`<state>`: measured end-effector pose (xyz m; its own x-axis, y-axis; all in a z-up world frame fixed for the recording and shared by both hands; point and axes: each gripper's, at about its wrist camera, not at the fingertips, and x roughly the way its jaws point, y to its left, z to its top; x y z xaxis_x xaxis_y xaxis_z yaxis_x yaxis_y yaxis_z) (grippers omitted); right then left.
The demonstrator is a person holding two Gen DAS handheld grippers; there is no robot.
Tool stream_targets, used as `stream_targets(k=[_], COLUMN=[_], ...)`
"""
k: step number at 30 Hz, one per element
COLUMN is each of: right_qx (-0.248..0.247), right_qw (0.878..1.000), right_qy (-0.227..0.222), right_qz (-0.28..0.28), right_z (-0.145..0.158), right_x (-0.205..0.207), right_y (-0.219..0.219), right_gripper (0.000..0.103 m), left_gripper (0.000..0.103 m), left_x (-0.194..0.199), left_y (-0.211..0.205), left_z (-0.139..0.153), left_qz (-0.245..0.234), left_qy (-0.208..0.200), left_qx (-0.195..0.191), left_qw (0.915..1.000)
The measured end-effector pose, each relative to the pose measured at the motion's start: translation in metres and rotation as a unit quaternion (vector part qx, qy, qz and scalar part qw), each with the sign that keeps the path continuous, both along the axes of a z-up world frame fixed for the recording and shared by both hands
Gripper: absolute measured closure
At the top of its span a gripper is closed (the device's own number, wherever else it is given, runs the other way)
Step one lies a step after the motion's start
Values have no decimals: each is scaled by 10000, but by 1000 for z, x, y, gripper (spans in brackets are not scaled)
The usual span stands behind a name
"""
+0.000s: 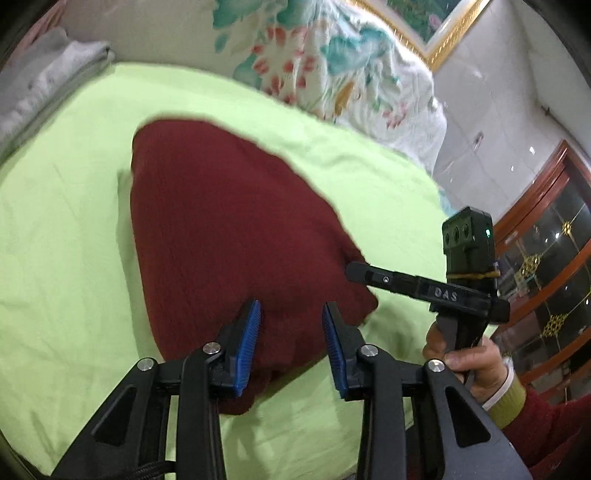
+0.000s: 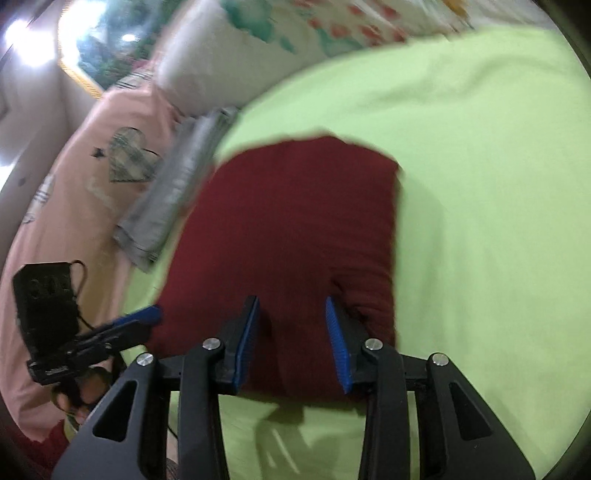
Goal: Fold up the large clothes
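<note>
A: One dark red garment (image 1: 236, 236), folded into a thick, roughly rectangular bundle, lying flat on the lime-green bed sheet (image 1: 66, 229). Plain knit-like cloth, no print or pattern visible. Edges blurred in both views.

B: Around the garment?

A: Beyond its far edge, a floral quilt (image 1: 325, 55) in teal and red on white. Off its far left corner, a folded grey cloth (image 1: 48, 77); past that, in the right wrist view, a pink cover (image 2: 74, 199) with a heart motif. Behind the quilt, a gold-framed picture (image 1: 439, 33). To the garment's right, a wooden glass-front cabinet (image 1: 546, 266).

B: Tongs?

A: Left tongs (image 1: 291, 347) spread apart over the garment's near edge, blue pads clear of each other, nothing pinched. Right tongs (image 2: 291, 343) likewise gaping above the near edge, gripping nothing; seen side-on from the left wrist view (image 1: 360, 275) at the garment's right corner, held by a hand (image 1: 469, 358).

B: Any writing?

A: "DAS" readable on the right tool's black body. Nothing else legible.
</note>
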<state>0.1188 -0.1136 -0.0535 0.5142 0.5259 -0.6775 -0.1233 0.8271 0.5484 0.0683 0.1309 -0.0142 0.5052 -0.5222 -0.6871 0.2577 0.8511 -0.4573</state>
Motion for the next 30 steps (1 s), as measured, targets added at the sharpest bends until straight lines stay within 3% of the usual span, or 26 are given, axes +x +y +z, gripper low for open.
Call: stream_targets(k=[1,2,6,10,12,14,16,25,26,27,30], right_qx=[46,123,136,-44,-334,-161,106,-148,-148,-157,-218], right_qw=[10000,9999,9997,9991,9993,9999,9998,9997,9997,9996,9994], right_qy=[13,-20,-35,-414,-176,-4,-18,19,33,31,-135], right_qz=[-36,-105,-182,-34,-14,-26,-162,-203,-214,-211,-213], right_z=[-7,-10,3,25,10,-10,-11,0,0,4,20], right_x=[1,0,-1,-12,-8,-4,-7,-8,-9,-11,-13], right_y=[-3,-6,-2,11,17,12,3,15,13,13,14], right_gripper=[78,79,76,74,74,74,74,74,74,74,72], left_gripper=[88,93,98,98,98,99,99,98,96,85,35], left_x=[0,1,7,8,8,4,2,-16,-18,-22,-28], left_y=[-1,-1,11,11,8,5,3,9,10,10,15], left_z=[-5,-9,-11,-10,-10,-11,-11,4,7,14,34], left_qz=[19,83,221,252,326,391,485,846,853,866,1130], left_qy=[18,39,234,199,214,230,210,204,173,90,-184], left_qx=[83,153,-73,11,-7,4,78,15,36,99,513], left_qw=[10000,9998,9995,9995,9992,9990,9986,9962,9962,9962,9921])
